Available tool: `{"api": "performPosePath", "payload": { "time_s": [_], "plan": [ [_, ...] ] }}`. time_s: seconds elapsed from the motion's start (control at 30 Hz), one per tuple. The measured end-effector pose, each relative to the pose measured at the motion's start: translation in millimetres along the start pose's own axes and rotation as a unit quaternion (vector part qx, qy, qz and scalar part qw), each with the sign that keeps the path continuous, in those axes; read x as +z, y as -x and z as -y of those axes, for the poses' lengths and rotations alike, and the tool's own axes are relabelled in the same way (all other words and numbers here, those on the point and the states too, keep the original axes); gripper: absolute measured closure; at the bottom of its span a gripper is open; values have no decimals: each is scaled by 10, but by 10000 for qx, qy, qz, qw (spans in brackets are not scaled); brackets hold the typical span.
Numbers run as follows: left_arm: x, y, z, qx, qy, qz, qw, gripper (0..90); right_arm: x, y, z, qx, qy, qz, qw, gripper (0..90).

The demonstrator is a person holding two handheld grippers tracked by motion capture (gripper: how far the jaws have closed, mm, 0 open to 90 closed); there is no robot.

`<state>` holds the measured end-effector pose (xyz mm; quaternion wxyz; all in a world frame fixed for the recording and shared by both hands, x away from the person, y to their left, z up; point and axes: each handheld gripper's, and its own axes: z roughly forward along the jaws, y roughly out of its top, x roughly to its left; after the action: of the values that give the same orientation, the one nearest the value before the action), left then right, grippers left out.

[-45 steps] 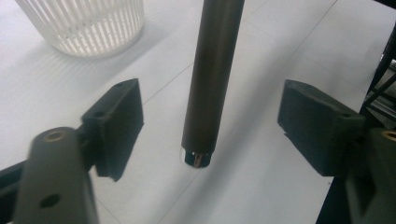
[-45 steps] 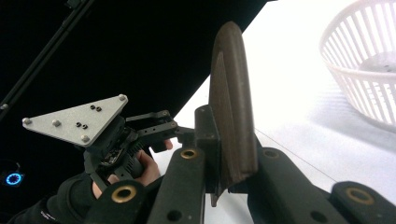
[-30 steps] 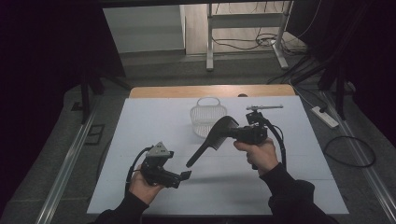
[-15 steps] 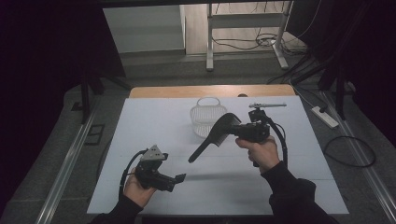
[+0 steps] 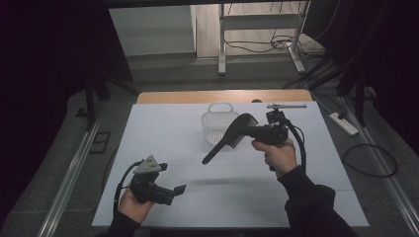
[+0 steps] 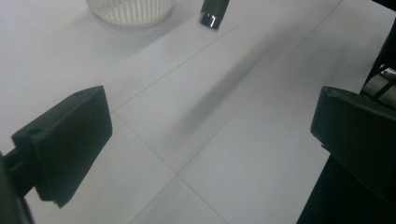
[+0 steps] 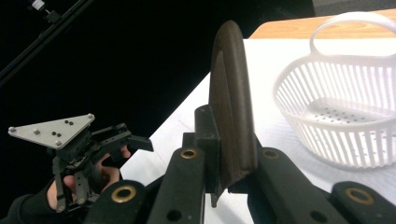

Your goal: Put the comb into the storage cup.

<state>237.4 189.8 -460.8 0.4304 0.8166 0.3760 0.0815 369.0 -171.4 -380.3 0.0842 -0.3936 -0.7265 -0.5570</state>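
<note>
With the left gripper [image 5: 173, 191] shifted toward the frame's lower left, jaws open and empty, keep the right gripper [image 5: 254, 131] clamped on the black plastic comb [image 5: 231, 136] and lower it squarely into the white slatted plastic basket [image 5: 217, 123] at centre frame.

No legible text, label, brand, number or sign appears on any surface or object in these views.

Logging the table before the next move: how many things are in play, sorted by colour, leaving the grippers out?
Black: 1, the comb, clamped in the right gripper and held above the table
White: 1, the slatted basket, standing on the table, nothing in it as far as the right gripper view shows
Total: 2
</note>
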Motion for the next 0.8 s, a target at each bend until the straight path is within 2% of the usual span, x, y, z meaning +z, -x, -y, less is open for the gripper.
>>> {"api": "performPosePath", "payload": {
  "time_s": [0.2,0.5,0.8],
  "plan": [
    [-74,-14,35,-128,-6,55,9999,0,-3,39,-41,18,57,63,10000,861],
    [-203,-49,135,-281,2,14,9996,0,-29,82,-122,4,177,165,9997,861],
    [-326,-68,234,-353,-5,-135,9993,0,-30,131,-198,35,261,319,9991,862]
  ]
}}
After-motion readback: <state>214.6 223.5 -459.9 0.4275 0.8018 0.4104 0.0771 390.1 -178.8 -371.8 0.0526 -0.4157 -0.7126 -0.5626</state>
